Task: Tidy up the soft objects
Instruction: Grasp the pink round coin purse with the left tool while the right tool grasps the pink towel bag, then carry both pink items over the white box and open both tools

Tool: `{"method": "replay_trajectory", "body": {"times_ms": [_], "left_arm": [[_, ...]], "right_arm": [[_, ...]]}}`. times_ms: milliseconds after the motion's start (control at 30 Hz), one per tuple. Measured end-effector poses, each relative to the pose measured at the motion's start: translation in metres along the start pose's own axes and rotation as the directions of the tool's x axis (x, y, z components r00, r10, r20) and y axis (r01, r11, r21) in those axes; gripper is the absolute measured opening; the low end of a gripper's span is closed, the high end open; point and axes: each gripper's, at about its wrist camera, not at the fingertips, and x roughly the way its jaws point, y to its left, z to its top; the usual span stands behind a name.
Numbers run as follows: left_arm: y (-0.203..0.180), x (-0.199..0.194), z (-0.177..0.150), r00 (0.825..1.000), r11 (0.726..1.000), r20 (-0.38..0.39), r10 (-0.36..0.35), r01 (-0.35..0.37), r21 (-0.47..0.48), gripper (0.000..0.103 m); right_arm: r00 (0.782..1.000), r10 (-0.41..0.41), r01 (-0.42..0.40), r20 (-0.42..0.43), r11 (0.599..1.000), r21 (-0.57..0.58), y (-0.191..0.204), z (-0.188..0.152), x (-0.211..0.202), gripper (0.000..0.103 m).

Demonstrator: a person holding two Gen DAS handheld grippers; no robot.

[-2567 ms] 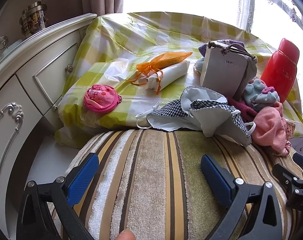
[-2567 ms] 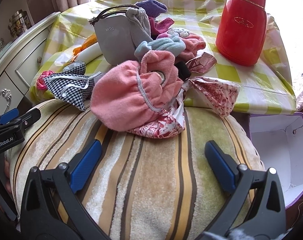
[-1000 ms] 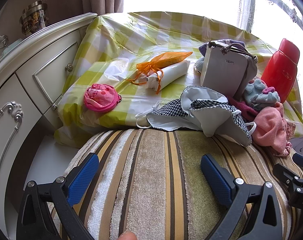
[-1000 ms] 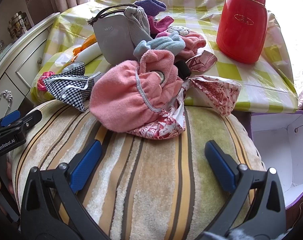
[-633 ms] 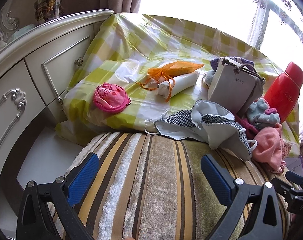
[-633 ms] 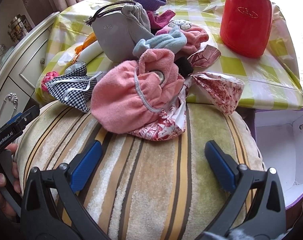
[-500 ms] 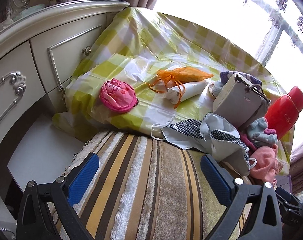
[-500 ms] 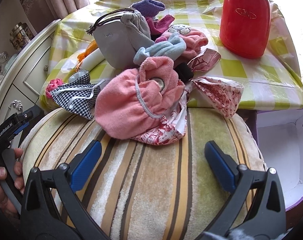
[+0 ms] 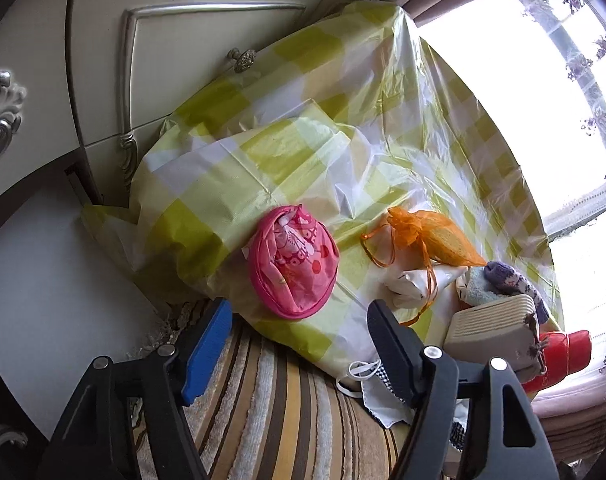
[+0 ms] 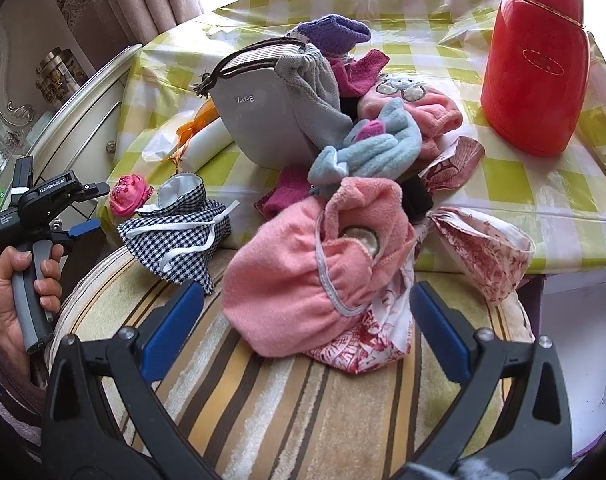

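My left gripper (image 9: 299, 320) is open and empty, tilted, just short of a round pink pouch (image 9: 293, 266) on the yellow-checked tablecloth (image 9: 263, 152). An orange mesh bag (image 9: 431, 240) lies beyond it on a white roll (image 9: 419, 284). My right gripper (image 10: 307, 312) is open and empty, right in front of a pink fleece cloth (image 10: 315, 272) on a red-patterned fabric (image 10: 367, 344). Behind it lie a light-blue sock (image 10: 375, 144), more pink and purple knitwear and a grey pouch (image 10: 271, 120). A black-and-white checked bag (image 10: 183, 228) lies at the left. The left gripper also shows in the right wrist view (image 10: 89, 208).
A striped cushion (image 10: 303, 400) lies under both grippers. A red flask (image 10: 535, 64) stands at the back right. A white dresser with a knob (image 9: 243, 58) borders the table on the left. A purple-edged white box (image 10: 575, 360) sits low at the right.
My left gripper has swung left and forward, rolling, up to the pink pouch. My right gripper has edged forward toward the pink fleece cloth. Both stay open.
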Motion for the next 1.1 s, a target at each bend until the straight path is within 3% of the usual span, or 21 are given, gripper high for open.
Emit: {"method": "replay_trajectory", "body": {"times_ms": [133,267,400,500,533,667,867,1100], "left_arm": [[0.007,0.021,0.013,0.999,0.997,-0.043,-0.030,0.026,-0.077,0.058],[0.004,0.029,0.017,0.999,0.998,-0.042,-0.009,0.006,-0.058,0.054],[0.004,0.032,0.017,0.999,0.999,-0.040,0.010,-0.011,-0.032,0.032],[0.000,0.029,0.013,0.999,1.000,-0.032,-0.004,0.004,-0.004,0.018],[-0.004,0.027,0.013,1.000,1.000,-0.025,-0.006,0.007,0.007,0.017],[-0.016,0.018,0.007,0.999,0.997,-0.008,-0.052,0.052,0.055,0.014],[-0.039,-0.003,-0.012,0.994,0.987,0.019,-0.109,0.106,0.124,0.013],[-0.066,-0.044,-0.037,0.973,0.954,0.049,-0.224,0.209,0.213,0.013]], "right_arm": [[1.000,0.000,0.000,-0.014,1.000,-0.009,0.003,0.008,0.008,0.103],[0.999,-0.005,0.004,-0.034,1.000,-0.013,0.004,0.015,0.017,0.103],[0.999,-0.017,0.016,-0.043,1.000,-0.021,0.005,0.020,0.024,0.102],[0.998,-0.042,0.040,-0.052,0.998,-0.040,0.005,0.021,0.028,0.083],[0.997,-0.048,0.046,-0.054,0.998,-0.041,0.004,0.021,0.028,0.071],[0.998,-0.038,0.038,-0.051,0.999,-0.014,-0.004,0.019,0.027,0.048],[1.000,-0.021,0.021,-0.010,1.000,-0.007,-0.008,0.017,0.018,0.032],[0.997,-0.022,0.023,0.074,1.000,-0.012,-0.010,0.014,-0.013,0.030]]}}
